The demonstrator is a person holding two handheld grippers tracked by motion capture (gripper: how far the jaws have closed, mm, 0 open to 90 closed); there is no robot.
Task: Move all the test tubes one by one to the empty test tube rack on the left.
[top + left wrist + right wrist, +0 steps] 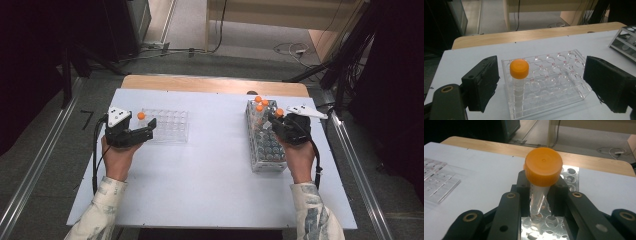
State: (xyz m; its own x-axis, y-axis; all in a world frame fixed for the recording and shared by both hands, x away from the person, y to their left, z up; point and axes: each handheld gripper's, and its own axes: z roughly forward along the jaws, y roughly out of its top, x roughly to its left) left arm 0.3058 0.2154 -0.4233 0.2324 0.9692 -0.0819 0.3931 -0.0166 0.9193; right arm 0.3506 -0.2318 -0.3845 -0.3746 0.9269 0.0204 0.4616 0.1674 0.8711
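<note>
My right gripper (540,192) is shut on a clear tube with an orange cap (543,166), held upright just above the metal tube rack (544,225). In the high view this gripper (276,120) hovers over the rack's far half (265,150), the held tube's cap (279,112) near three more orange-capped tubes (259,103) standing in the rack. My left gripper (541,80) is open, its jaws on either side of the near end of a clear plastic rack (564,75). One orange-capped tube (519,68) stands in that rack's corner hole. The high view has this gripper (148,131) at the clear rack's (170,125) left end.
The white table top (210,170) lies between the two racks. A wooden strip (215,84) runs along the table's far edge. Cables (292,49) lie on the floor beyond it, and a metal rail (357,170) runs along the right side.
</note>
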